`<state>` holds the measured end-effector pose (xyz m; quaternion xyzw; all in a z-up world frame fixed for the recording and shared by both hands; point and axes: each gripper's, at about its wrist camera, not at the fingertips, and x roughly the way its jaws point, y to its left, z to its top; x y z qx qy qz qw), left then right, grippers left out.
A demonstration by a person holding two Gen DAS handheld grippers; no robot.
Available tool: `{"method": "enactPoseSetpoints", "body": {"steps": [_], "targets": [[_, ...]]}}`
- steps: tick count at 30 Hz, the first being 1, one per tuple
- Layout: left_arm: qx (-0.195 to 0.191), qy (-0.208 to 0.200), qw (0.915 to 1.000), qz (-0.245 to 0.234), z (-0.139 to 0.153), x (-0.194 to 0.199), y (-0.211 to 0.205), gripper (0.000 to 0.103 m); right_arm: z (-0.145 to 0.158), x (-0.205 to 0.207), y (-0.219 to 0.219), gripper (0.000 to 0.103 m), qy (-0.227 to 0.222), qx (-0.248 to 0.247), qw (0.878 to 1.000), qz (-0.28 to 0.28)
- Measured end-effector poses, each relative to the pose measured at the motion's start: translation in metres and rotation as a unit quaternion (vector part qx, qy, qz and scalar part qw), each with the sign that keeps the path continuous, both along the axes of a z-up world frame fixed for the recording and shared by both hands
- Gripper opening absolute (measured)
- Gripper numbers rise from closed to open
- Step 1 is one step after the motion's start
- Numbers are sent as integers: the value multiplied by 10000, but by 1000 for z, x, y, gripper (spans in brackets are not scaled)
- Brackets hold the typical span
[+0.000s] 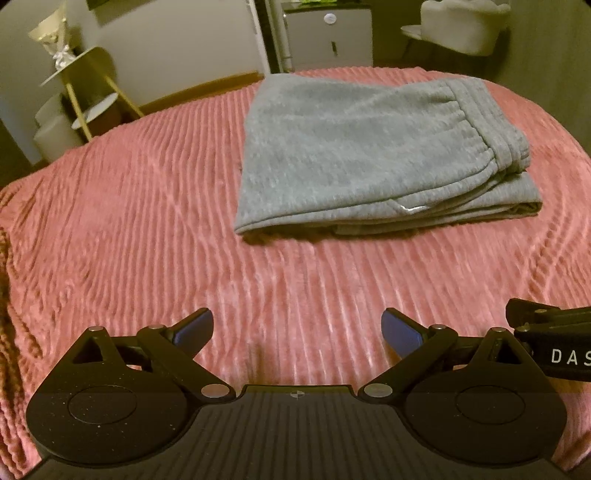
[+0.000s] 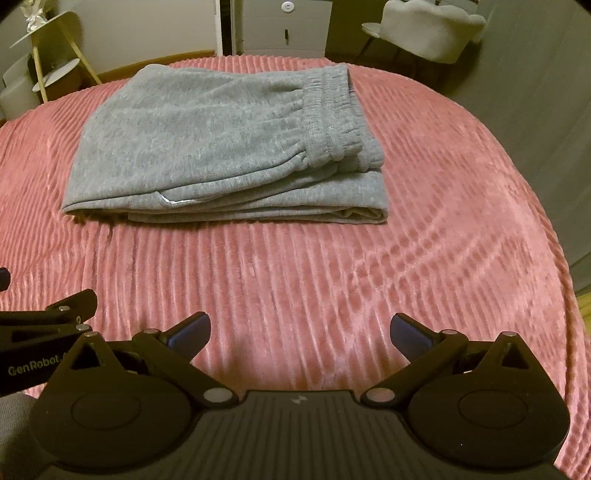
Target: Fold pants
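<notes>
Grey sweatpants [image 1: 369,147] lie folded in a flat rectangular stack on the pink ribbed bedspread [image 1: 147,221], waistband to the right. They also show in the right wrist view [image 2: 221,147]. My left gripper [image 1: 297,330] is open and empty, held over the bedspread well in front of the pants. My right gripper [image 2: 300,332] is open and empty, also in front of the pants. Each gripper's body shows at the edge of the other's view: the right one [image 1: 554,339] and the left one [image 2: 44,332].
A yellow tiered side table [image 1: 85,81] stands beyond the bed at the left. A white cabinet [image 1: 328,33] and a pale chair [image 1: 461,26] stand behind the bed. The bed's right edge [image 2: 554,240] drops to the floor.
</notes>
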<state>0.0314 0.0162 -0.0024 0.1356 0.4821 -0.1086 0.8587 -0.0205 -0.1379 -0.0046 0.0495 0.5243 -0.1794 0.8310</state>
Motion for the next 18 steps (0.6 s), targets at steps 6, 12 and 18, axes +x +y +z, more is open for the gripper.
{"method": "enactPoseSetpoints", "body": {"steps": [6,12,18], "targets": [[30,14,10000,26,1,0,2,100,2,-2,1,103,-20,-33,10000,8],[7,34,10000,52,1,1,3,100,3,-2,4,103,-14,-66,10000,32],[4,38,10000,30,1,0,2,100,3,0,5,103,-4,-79,10000,45]]}}
